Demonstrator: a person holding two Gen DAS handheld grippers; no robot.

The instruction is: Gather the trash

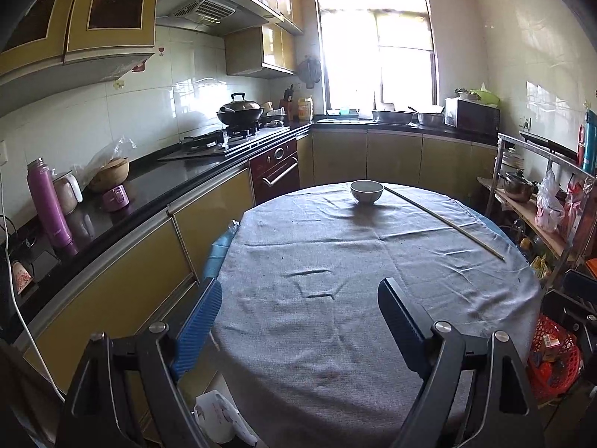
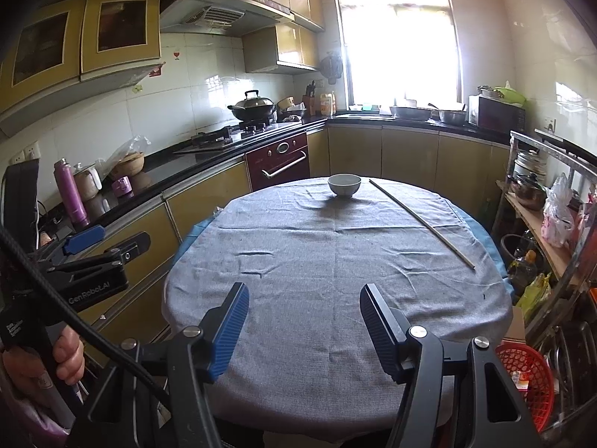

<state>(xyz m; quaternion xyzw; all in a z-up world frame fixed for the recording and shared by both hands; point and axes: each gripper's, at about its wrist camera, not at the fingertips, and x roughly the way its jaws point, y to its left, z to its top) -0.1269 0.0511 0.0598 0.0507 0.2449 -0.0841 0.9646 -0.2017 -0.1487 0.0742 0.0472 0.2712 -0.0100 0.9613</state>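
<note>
Starting left of the bowl [image 2: 344,185], your left claw [image 1: 298,317] hangs over the near edge of the table [image 1: 335,336] with its jaws wide apart and nothing between them; seen from the right, its body reads "GenRoboLAI", roughly. No obvious trash lies on the grey cloth: only the bowl at the far side and, just right of it, a long thin stick [image 2: 421,220] running toward the near right edge, which I judge the likeliest thing to collect. Your right claw [image 2: 304,321], nearer than the bowl, is moderately open and empty. Approach the stick across its length, lower flat, and close mid-shaft. Right of the bowl, below the table edge, sits a red basket [image 2: 530,373].
</note>
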